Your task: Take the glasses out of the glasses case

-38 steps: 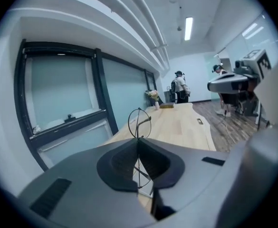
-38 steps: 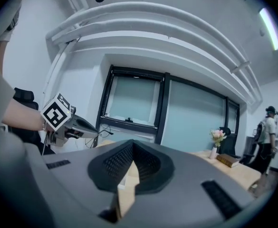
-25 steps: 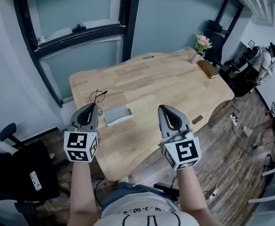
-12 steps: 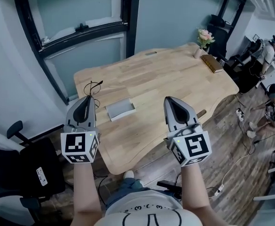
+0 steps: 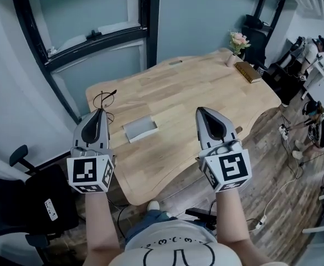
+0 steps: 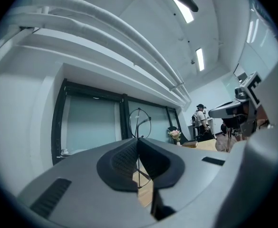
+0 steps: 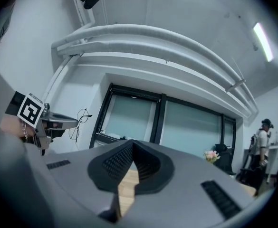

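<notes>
My left gripper (image 5: 101,111) is shut on thin black wire-rimmed glasses (image 5: 103,99), which hang in the air above the table's back left corner. In the left gripper view the glasses (image 6: 139,122) stand upright, their wire pinched between the closed jaws of that gripper (image 6: 138,139). The grey glasses case (image 5: 140,128) lies on the wooden table (image 5: 206,87), to the right of the left gripper. My right gripper (image 5: 199,110) is shut and empty over the table's near edge. From the right gripper (image 7: 131,143) I see the left gripper (image 7: 53,121) holding the glasses (image 7: 81,122).
A small vase of flowers (image 5: 237,40) and a brown book (image 5: 247,72) sit at the table's far right end. A black office chair (image 5: 18,204) stands at lower left. People (image 5: 317,54) are at the right, with cables (image 5: 278,182) on the floor.
Both grippers have risen. The left one has carried the glasses up and away from the case. The case has stayed in place on the table.
</notes>
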